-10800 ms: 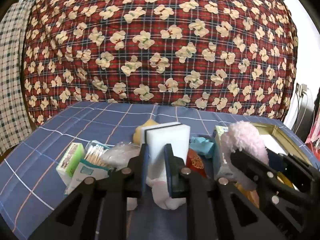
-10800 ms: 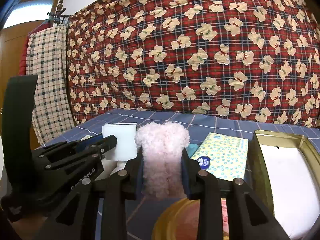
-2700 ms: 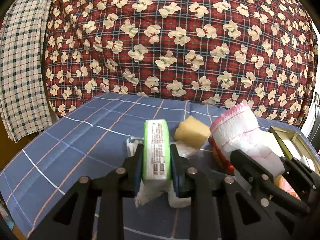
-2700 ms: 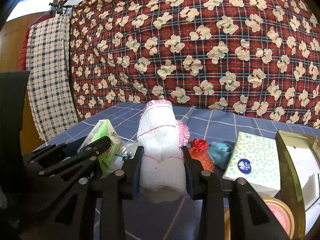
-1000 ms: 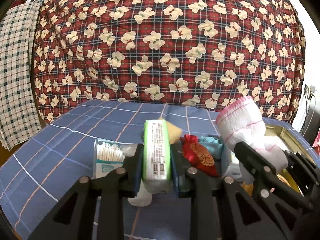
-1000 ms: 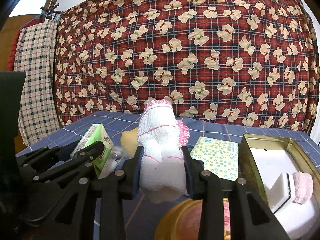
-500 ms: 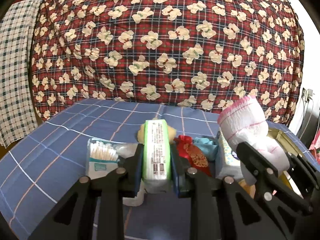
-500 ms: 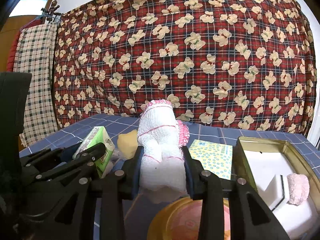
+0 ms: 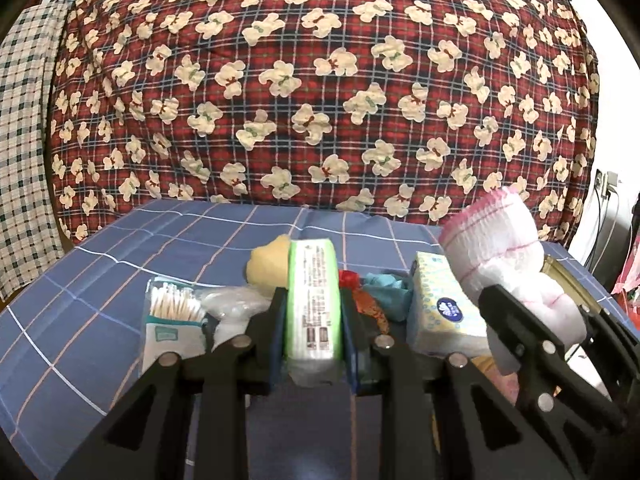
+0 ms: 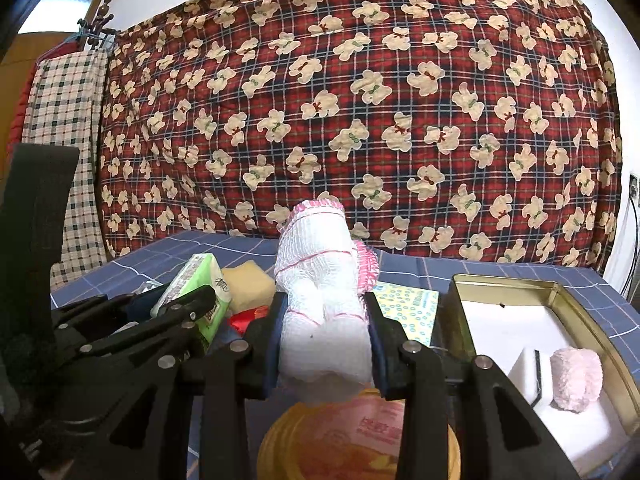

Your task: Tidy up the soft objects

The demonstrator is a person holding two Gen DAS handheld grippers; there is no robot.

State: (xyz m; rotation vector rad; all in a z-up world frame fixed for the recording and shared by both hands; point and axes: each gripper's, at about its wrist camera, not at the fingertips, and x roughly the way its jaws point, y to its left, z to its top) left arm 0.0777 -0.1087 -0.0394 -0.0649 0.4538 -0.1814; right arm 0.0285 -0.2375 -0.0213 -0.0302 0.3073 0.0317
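The left gripper [image 9: 313, 312] pinches a green tissue pack [image 9: 313, 300] upright between its pads, above the blue checked tabletop [image 9: 168, 240]. The right gripper [image 10: 324, 344] squeezes a white mesh sponge with pink trim [image 10: 324, 288], held up at about ten o'clock from the open gold tin [image 10: 500, 284], where a fluffy pink puff [image 10: 576, 380] lies.

Red-navy plaid hanging w/ cream bears [image 9: 320, 92]. Blue tablecloth w/ white & pink grid lines [image 9: 120, 256]. Green-edged white tissue pack [image 9: 313, 300]. White mesh cloth roll w/ pink stitching [image 10: 324, 300]. Yellow sponge block [image 10: 248, 284]. Tissue box, pale yellow w/ blue rings [image 9: 440, 312]. Gold tin box, white inside [image 10: 520, 320]. Fluffy pink puff [image 10: 576, 384].
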